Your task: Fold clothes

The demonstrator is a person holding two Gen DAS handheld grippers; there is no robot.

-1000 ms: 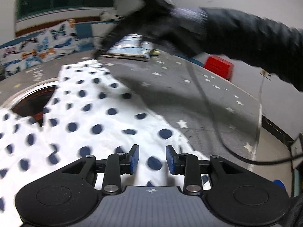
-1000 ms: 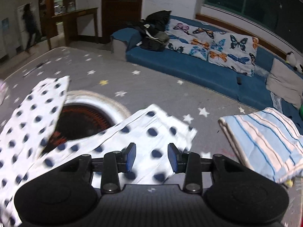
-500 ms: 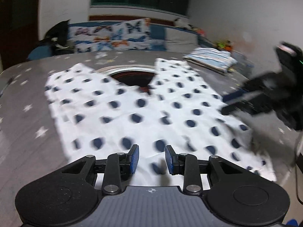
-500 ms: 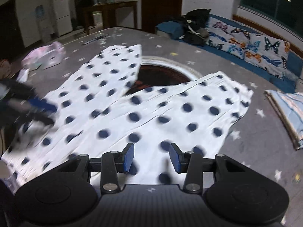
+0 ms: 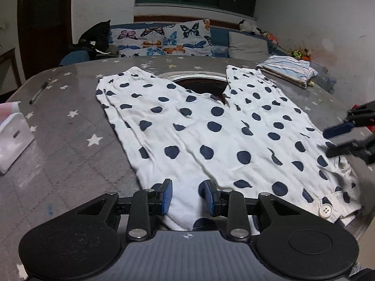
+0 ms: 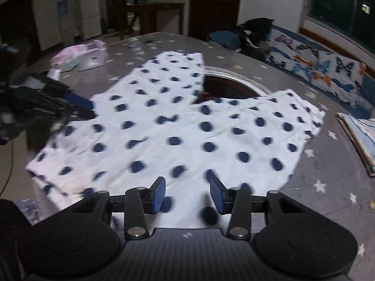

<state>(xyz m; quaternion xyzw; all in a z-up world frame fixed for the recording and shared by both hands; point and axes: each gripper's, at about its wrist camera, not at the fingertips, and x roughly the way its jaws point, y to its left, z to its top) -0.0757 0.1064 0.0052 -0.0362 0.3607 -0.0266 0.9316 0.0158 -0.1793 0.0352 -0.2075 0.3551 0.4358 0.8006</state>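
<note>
Only my left view shows the white button (image 5: 325,210) on the dotted trousers (image 5: 211,126), soft crinkled cotton spread flat on the starry grey desk (image 5: 70,140). My left tool (image 5: 185,197) and right tool (image 6: 187,194) hover part-open, holding nothing.

Polka-dot trousers (image 5: 211,128): one. Striped folded cloth (image 5: 287,70): one. Grippers: two. Pen (image 5: 39,91): one.

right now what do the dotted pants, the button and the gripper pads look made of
Pants: thin woven fabric, probably cotton, matte white with navy dots; it lies limp with fine creases.
Button: likely plastic, smooth off-white, four holes.
Pads: blue, probably rubber, finely ribbed and dull, on black fingers that look like hard plastic.
</note>
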